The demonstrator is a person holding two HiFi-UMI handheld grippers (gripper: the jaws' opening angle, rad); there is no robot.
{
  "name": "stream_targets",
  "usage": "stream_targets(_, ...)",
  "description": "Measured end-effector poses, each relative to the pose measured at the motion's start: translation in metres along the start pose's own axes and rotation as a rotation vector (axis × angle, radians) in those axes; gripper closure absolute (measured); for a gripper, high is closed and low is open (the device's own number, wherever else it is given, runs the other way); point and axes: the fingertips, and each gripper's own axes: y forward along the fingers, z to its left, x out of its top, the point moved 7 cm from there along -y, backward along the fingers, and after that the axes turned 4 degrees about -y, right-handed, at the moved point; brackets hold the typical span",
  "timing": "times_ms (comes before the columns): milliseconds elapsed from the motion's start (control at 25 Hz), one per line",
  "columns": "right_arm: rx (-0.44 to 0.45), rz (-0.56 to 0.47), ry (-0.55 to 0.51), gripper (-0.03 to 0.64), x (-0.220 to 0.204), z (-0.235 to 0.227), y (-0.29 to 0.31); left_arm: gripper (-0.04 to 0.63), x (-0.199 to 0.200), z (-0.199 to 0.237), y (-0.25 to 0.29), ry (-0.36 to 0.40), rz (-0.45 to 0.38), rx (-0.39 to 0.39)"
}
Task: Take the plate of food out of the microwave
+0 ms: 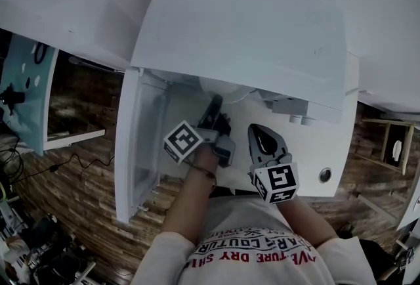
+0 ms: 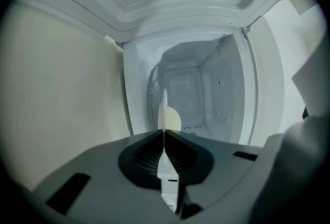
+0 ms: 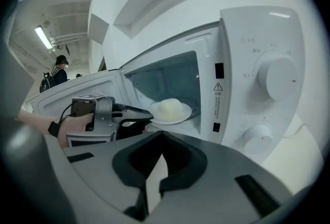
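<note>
Between the left gripper's (image 1: 213,113) jaws, from the head view, sits the near rim of the white plate (image 1: 226,88), which lies just inside the mouth of the white microwave (image 1: 243,27). The open door (image 1: 134,146) hangs off to this gripper's left. The right gripper (image 1: 266,139) hovers just beside it on the right, in front of the control panel and outside the cavity.

Straight ahead in the left gripper view, the plate shows edge-on as a thin white line clamped between the closed jaws. A pale lump of food (image 2: 171,118) rises just beyond the tips, with the oven's back wall (image 2: 196,89) behind it.

Ahead of the right gripper in its own view, its jaws meet at the tips with nothing between them. Beyond them and to the left, the left gripper pinches the plate's rim at the doorway, with the food resting on the plate. Two round dials (image 3: 277,77) stand to the right of these jaws.
</note>
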Motion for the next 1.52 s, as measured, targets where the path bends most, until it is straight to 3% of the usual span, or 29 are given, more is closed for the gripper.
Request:
stream_targets(400, -0.132, -0.051, 0.018, 0.614, 0.001, -0.008, -0.031, 0.580, -0.012, -0.031, -0.051, 0.018, 0.081, -0.074)
stream_targets(800, -0.247, -0.146, 0.049, 0.614, 0.014, 0.001, -0.068, 0.580, -0.036, -0.071, -0.106, -0.021, 0.166, -0.178)
stream_targets(1080, -0.304, -0.235, 0.035, 0.614, 0.034, 0.009, -0.098, 0.580, -0.042, -0.098, -0.139, 0.011, 0.239, -0.217)
stream_targets(1520, -0.330, -0.362, -0.020, 0.614, 0.074, 0.034, -0.125, 0.578, -0.026, -0.152, -0.165, 0.107, 0.226, -0.313)
